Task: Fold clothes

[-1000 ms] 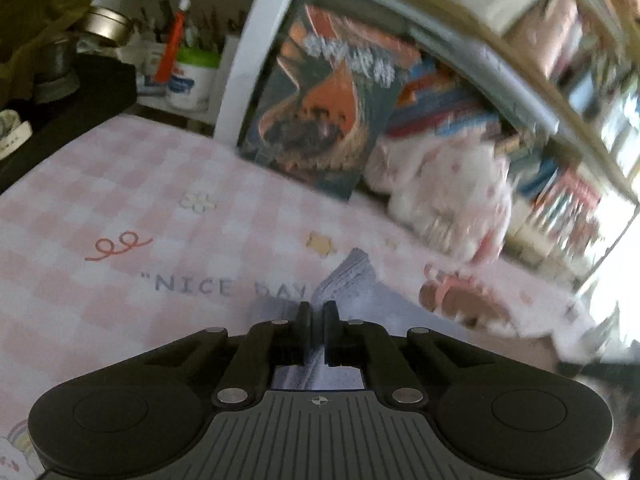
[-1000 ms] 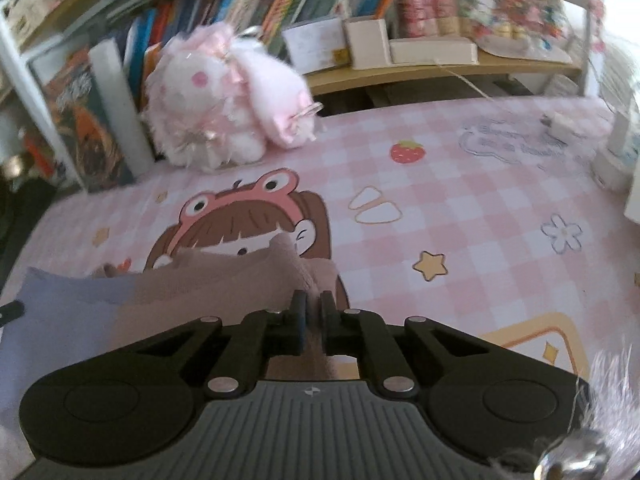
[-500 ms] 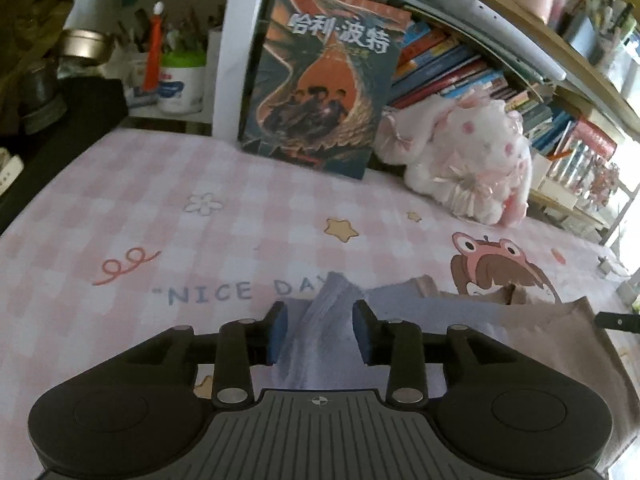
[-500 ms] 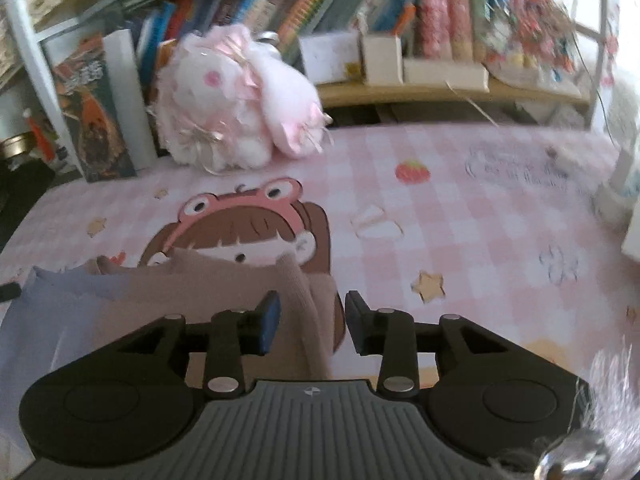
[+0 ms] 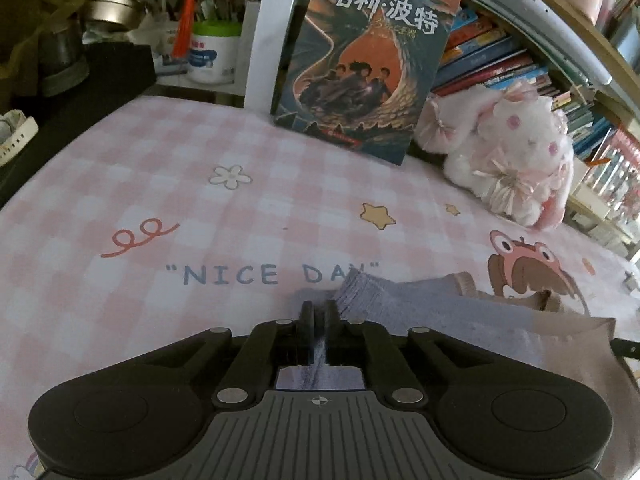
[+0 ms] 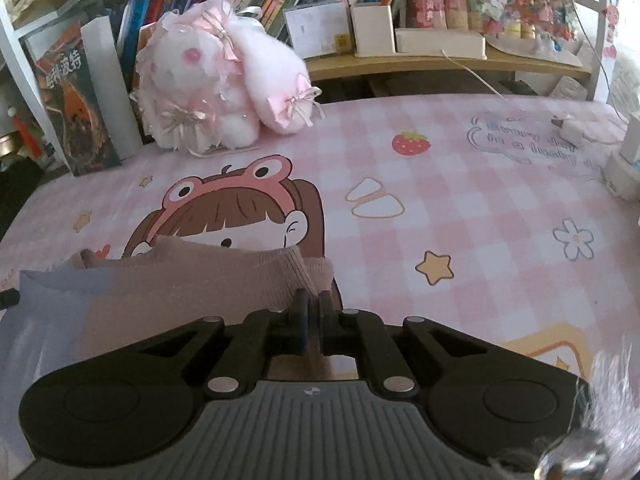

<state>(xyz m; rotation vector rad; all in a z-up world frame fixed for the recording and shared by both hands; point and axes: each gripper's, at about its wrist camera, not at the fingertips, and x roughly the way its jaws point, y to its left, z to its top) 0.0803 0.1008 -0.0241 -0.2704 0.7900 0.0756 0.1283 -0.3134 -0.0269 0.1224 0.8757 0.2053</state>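
A knitted two-tone garment lies flat on the pink checked mat (image 5: pixel 200 208). Its left part is lavender blue (image 5: pixel 440 316) and its right part dusty pink (image 6: pixel 200 280). My left gripper (image 5: pixel 319 308) sits at the blue cuff end; its jaws are closing, with a fold of blue knit pinched between the pads. My right gripper (image 6: pixel 314 300) is shut on the ribbed pink edge at the garment's right end. The cloth under both gripper bodies is hidden.
A book (image 5: pixel 360 60) leans upright at the back of the mat beside a pink-and-white plush toy (image 6: pixel 216 80). Shelves of books run behind them. A black surface (image 5: pixel 100 76) with jars borders the left. A charger and cable (image 6: pixel 572 130) lie at the far right.
Both grippers were shut on the garment, opened half a second ago, and have closed on it again. The left one has sunk slightly toward the mat.
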